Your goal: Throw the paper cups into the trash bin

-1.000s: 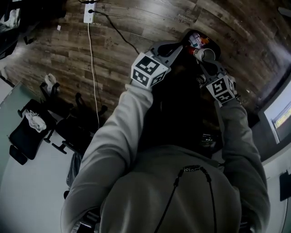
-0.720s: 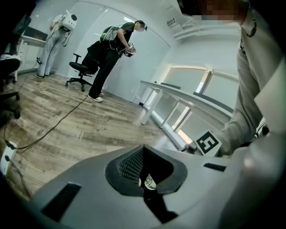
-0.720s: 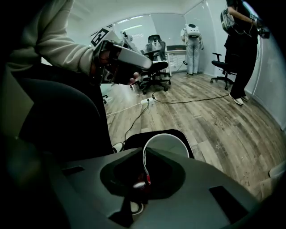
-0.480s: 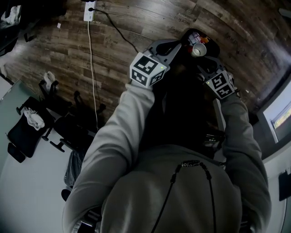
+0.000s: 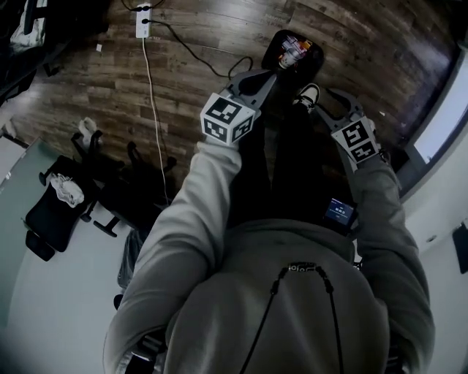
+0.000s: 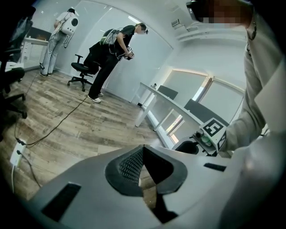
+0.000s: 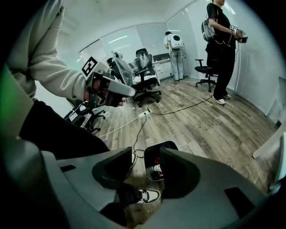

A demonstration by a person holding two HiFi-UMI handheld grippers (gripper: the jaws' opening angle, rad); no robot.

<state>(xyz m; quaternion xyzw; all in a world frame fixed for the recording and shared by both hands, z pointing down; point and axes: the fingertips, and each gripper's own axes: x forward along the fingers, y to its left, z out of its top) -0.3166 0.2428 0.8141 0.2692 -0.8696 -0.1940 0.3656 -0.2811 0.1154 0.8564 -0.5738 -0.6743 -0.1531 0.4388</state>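
Observation:
The black trash bin [image 5: 316, 62] stands on the wood floor ahead of my feet, with red and white litter inside [image 5: 295, 51]. I cannot pick out a single paper cup among that litter. My right gripper [image 5: 329, 98] hangs short of the bin, its jaws opening wide with nothing between them. In the right gripper view the bin [image 7: 166, 146] shows through the gap of that gripper [image 7: 146, 154]. My left gripper [image 5: 274, 73] points at the bin's near rim, shut and empty. Its pads [image 6: 132, 163] meet at the tips.
A shoe [image 5: 308, 93] sits just below the bin. A power strip [image 5: 143, 12] and its cable [image 5: 150, 88] run down the floor at left. Office chairs [image 5: 110, 197] stand at left. Other people [image 7: 223, 44] stand further off, and a desk [image 6: 170, 103] is at the right.
A second ago my right gripper held a paper cup over the bin. Half a second ago the cup sat above the opening. Now the jaws are wide and empty, and the gripper has drawn back.

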